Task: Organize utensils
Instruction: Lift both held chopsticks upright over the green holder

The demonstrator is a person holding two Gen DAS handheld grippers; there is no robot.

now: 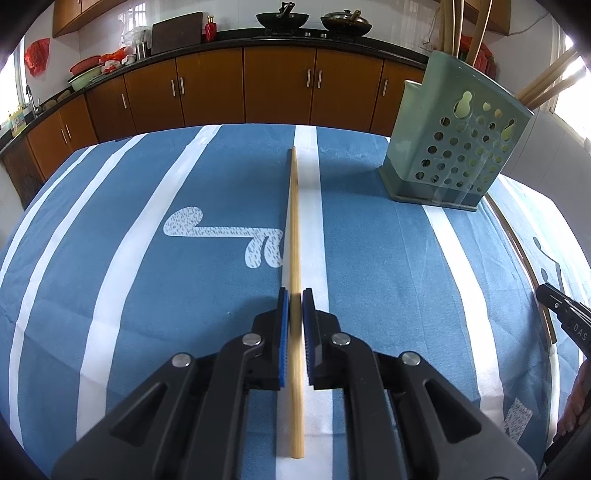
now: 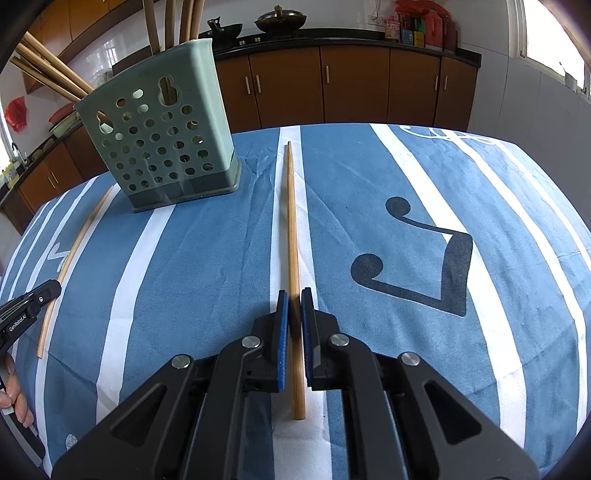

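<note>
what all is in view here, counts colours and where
chopstick at left gripper: 1, light wood, lying on the cloth between the left jaws
chopstick at right gripper: 1, light wood, lying on the cloth between the right jaws
utensil holder: 1, pale green, perforated, upright on the table between the two grippers, wooden sticks inside
tablecloth: 1, blue with white stripes, covers the table
woks: 2, black, on the back counter
cabinets: brown row, under the counter
left gripper: black, blue pads, jaws close around the chopstick
right gripper: black, blue pads, jaws close around the chopstick
</note>
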